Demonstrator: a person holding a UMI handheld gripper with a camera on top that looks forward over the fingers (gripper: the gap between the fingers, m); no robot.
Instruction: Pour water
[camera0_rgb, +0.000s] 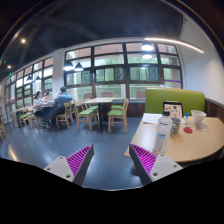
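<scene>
Gripper (110, 163) open, fingers wide apart, nothing between. Water bottle (163, 133) upright on round table (205, 148), ahead and right of fingers, apart. Cup (198, 118) beyond. Off-line approach risks clipping bottle, toppling it near table edge.

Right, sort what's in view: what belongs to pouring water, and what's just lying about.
For the job:
- water bottle on the round table
- gripper, fingers open, holding nothing, short of the table

Just about:
- white bowl
- green sofa
- chairs
- seated person
</scene>
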